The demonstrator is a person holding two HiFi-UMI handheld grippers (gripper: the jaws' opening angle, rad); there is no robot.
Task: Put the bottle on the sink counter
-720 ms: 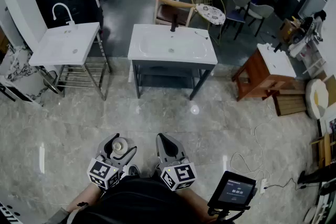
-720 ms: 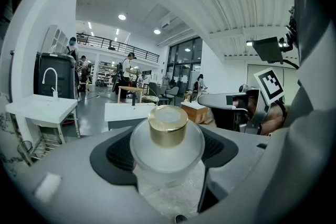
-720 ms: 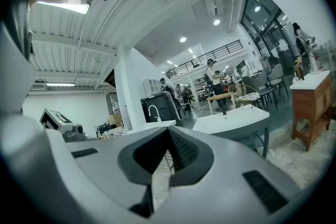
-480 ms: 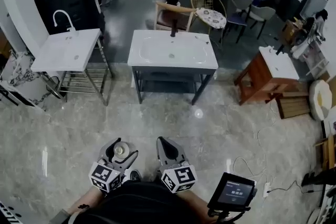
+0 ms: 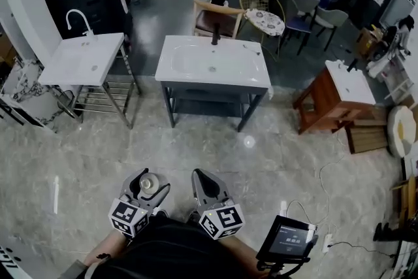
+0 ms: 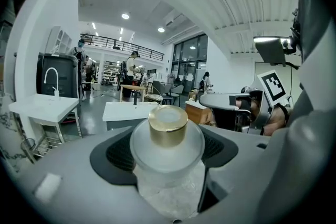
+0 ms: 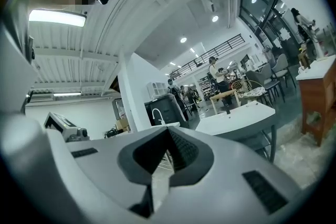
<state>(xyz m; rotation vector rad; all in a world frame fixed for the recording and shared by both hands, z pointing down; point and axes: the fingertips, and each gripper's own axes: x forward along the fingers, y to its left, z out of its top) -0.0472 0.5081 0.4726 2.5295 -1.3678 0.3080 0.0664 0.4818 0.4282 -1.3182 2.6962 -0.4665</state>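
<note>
A frosted glass bottle [image 6: 167,149] with a gold cap [image 6: 167,124] stands between the jaws of my left gripper [image 6: 167,152], which is shut on its body. In the head view the bottle [image 5: 149,182] shows from above, held low at the bottom left by the left gripper [image 5: 149,185]. My right gripper [image 5: 204,183] is beside it, its jaws closed together with nothing between them [image 7: 167,152]. The white sink counter [image 5: 248,65] on a grey frame stands ahead across the marble floor, with a dark tap [image 5: 215,31] at its back edge.
A second white sink [image 5: 81,57] with a curved tap on a metal rack stands at the left. A wooden sink cabinet [image 5: 330,101] is at the right. Chairs and a round table [image 5: 264,19] lie behind the middle sink. A small screen device [image 5: 289,242] sits at my lower right.
The view has shifted slightly toward the middle sink. Both grippers keep their pose and the bottle stays in the left one.
</note>
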